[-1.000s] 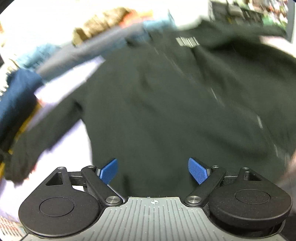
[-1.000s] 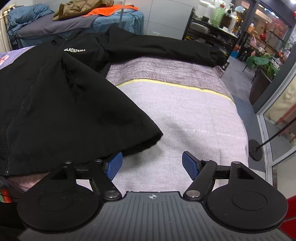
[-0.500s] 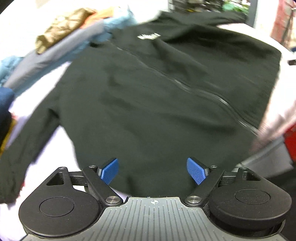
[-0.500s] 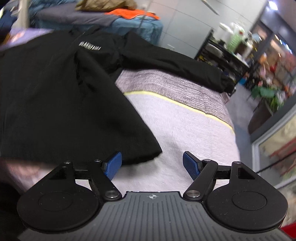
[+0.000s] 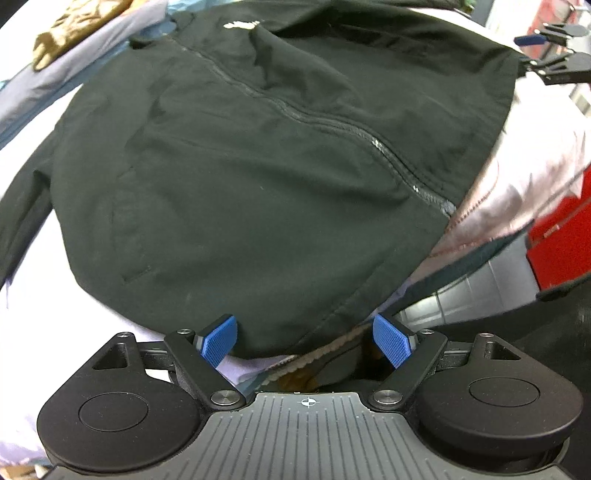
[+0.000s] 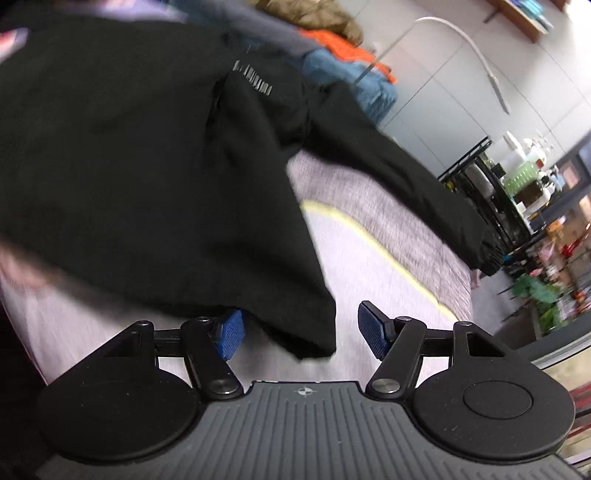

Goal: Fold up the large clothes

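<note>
Both of my grippers stood with their blue pads apart. On the left gripper [image 5: 306, 345] nothing was pressed between the pads; the hem of the black jacket [image 5: 258, 177] lay just ahead of them, at the near edge of the pale bed cover [image 5: 535, 155]. The jaws of the right gripper [image 6: 297, 332] had just been closing a little, and the jacket's near right hem corner [image 6: 314, 332] sat between the pads, though neither pad pressed on it.

The jacket lay spread flat, front up, on the cover. Its long axis ran away from me: hem at my fingers, collar and a small white chest print [image 5: 242, 25] at the far end. The zipper [image 5: 332, 125] traced that line, slanting from far left to near right in the left wrist view. One sleeve [image 6: 406, 177] stretched out sideways to the right, its cuff near the cover's far edge by a black shelf rack [image 6: 491, 199]. The other sleeve [image 5: 22, 206] trailed off to the left. Beyond the collar sat a pile of other clothes [image 6: 332, 40], blurred.
</note>
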`<control>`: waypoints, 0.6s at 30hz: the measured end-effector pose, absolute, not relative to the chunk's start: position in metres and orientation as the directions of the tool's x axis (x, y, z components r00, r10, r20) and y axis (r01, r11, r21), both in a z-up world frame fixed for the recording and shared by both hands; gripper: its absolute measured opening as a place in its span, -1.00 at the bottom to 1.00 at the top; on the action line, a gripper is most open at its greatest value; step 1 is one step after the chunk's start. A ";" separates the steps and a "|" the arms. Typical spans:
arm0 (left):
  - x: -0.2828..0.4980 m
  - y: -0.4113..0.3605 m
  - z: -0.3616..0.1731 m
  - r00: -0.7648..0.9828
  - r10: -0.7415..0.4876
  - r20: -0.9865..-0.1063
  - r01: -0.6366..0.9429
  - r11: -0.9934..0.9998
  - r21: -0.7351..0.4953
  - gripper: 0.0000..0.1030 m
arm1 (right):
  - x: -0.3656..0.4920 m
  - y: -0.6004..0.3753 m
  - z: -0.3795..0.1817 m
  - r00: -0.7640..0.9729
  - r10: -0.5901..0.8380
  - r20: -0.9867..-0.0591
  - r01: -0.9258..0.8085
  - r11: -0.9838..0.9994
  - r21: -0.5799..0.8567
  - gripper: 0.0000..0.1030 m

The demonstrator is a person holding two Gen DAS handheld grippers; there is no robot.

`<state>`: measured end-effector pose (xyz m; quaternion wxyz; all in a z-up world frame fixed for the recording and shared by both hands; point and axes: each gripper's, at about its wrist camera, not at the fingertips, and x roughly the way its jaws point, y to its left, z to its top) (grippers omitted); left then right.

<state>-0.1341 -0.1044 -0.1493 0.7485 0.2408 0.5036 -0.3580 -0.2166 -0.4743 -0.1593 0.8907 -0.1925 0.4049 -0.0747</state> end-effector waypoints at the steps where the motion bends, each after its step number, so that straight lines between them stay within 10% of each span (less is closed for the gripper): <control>1: -0.137 -0.105 -0.149 0.243 -0.294 -0.924 0.771 0.637 0.000 1.00 | -0.215 -0.475 -0.154 0.664 -0.267 -0.698 -0.034 0.922 -0.385 0.36; 12: -0.136 -0.113 -0.152 0.264 -0.313 -0.912 0.734 0.679 -0.021 1.00 | -0.195 -0.513 -0.159 0.605 -0.238 -0.760 0.050 0.964 -0.262 0.35; 18: -0.134 -0.119 -0.135 0.304 -0.354 -0.884 0.752 0.659 -0.005 1.00 | -0.166 -0.525 -0.150 0.623 -0.102 -0.775 0.180 0.984 0.016 -0.63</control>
